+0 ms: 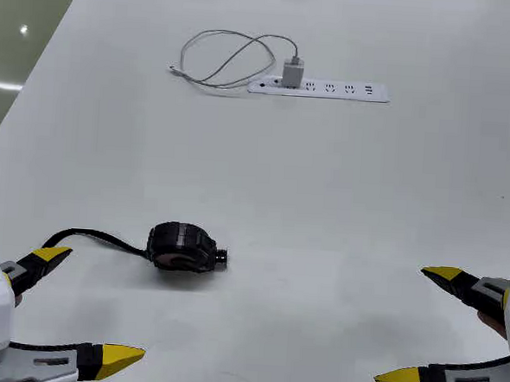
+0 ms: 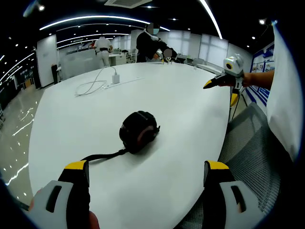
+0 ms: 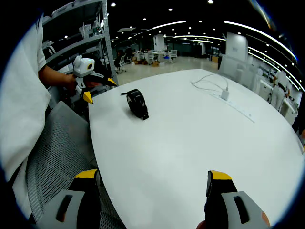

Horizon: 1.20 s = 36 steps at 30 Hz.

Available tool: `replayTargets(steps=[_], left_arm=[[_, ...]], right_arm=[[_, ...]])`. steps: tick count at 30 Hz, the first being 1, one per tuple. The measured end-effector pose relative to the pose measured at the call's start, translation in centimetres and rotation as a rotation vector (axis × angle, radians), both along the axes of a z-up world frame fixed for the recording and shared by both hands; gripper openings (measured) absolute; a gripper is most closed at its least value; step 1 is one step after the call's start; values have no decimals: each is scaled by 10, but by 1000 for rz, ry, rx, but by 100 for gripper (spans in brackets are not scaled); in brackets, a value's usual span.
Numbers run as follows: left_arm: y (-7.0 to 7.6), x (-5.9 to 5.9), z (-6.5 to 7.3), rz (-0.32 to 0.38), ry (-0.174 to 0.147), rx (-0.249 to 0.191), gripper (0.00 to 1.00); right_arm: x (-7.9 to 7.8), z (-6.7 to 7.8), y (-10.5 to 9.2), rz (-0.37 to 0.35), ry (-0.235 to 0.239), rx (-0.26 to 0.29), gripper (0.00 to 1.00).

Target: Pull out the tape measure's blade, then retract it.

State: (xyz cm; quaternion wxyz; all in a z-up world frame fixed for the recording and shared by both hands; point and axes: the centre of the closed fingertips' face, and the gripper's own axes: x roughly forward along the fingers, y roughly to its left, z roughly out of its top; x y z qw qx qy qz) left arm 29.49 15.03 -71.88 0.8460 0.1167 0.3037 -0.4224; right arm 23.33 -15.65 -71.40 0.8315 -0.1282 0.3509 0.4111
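Left hand-held gripper (image 1: 96, 303) and right hand-held gripper (image 1: 409, 326) both wide open and empty, tape measure (image 1: 182, 247) untouched.
Left one sits lower left of the head view, right one lower right, well apart from the work. Tape measure lies on the white surface (image 1: 323, 204) left of centre, just above the left jaws, black strap (image 1: 96, 238) trailing toward frame left. No blade visibly out. Looks like the very start: grab, pull-out and retract are all left to do. Power strip (image 1: 330, 89) with a plugged-in charger sits top centre, out of the way.
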Motion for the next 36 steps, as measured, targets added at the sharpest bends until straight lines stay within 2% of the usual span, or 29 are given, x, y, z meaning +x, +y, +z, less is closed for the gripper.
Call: replayTargets(steps=[12,18,22,36], left_arm=[[-1,-1,-1,0,5,-3,98],[-1,2,0,-3,-10,-8,98],[-2,3,3,1,-4,-25,95],[-3,3,4,-14,-7,-20,95]], right_arm=[[1,-1,0,5,-3,-2,91],[2,0,0,-2,-8,1,93],[2,0,-1,-6,-5,1,93],[3,0,-3,-12,-1,-8,94]])
